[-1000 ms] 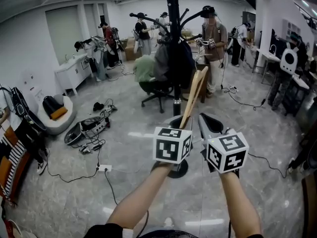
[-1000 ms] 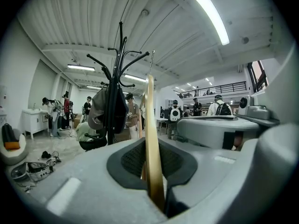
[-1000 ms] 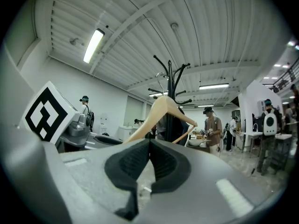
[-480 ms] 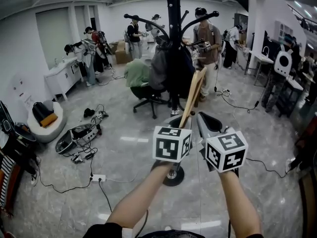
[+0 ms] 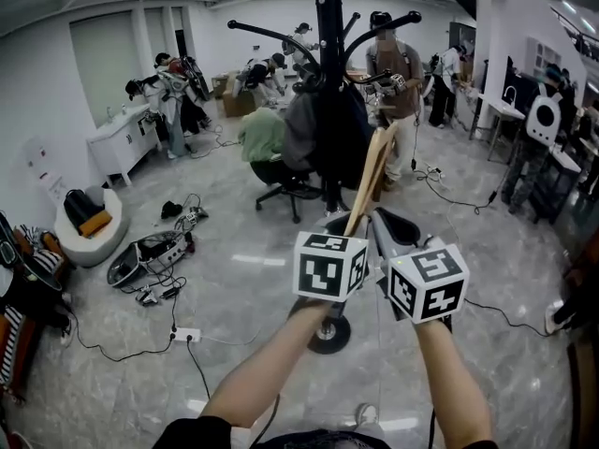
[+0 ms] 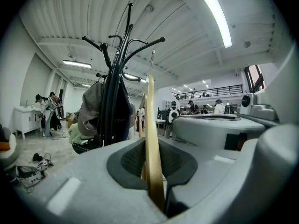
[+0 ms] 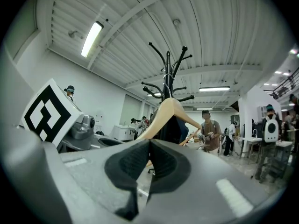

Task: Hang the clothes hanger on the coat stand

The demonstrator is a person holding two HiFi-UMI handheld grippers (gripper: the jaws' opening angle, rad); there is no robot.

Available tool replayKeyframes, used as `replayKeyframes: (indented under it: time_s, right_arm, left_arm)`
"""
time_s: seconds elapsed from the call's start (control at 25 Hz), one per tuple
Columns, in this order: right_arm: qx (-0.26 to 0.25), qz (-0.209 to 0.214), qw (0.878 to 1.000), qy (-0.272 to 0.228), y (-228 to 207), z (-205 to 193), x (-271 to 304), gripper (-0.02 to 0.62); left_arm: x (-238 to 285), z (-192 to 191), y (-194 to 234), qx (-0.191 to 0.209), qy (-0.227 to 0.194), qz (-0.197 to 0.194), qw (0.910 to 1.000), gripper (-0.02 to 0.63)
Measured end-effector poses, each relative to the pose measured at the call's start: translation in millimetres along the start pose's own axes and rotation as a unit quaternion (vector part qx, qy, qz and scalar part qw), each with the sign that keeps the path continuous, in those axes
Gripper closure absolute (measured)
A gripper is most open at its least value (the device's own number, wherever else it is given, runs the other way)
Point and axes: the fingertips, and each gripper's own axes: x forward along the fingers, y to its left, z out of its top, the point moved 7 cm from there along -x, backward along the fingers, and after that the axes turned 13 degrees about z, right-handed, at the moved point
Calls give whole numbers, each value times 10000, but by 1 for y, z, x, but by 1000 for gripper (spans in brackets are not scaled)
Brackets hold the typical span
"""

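Note:
A wooden clothes hanger [image 5: 370,181] stands upright in my left gripper [image 5: 351,224], which is shut on its lower end. In the left gripper view the hanger [image 6: 150,111] rises edge-on from between the pads. The black coat stand [image 5: 326,26] is just ahead, its round base [image 5: 329,333] on the floor below my hands. The stand's curved arms [image 6: 140,48] spread above the hanger's wire hook. My right gripper [image 5: 388,224] is close beside the left one. Its jaws [image 7: 149,143] are shut with nothing between them, and the hanger [image 7: 170,107] shows beyond them.
Dark clothes [image 5: 323,124] hang on the stand. An office chair with a green garment [image 5: 267,138] stands behind it. Cables and a power strip [image 5: 187,333] lie on the floor at the left. Several people work at the back, and a white armchair [image 5: 84,218] sits at the left.
The view has drifted a little and both grippers sit slightly higher. The left gripper still holds the hanger upright. People in the background have shifted.

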Motion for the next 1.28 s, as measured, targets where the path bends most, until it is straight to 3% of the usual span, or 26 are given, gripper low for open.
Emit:
replayKeyframes:
  time_s: [0.84, 1.28]
  right_arm:
    - [-75, 890, 9958, -179, -113, 17, 29, 595]
    - [-135, 1275, 9914, -267, -144, 1, 43, 595]
  left_arm:
    - [92, 46, -22, -244, -32, 857, 9960, 565]
    - [125, 37, -24, -444, -62, 1189, 9919, 565]
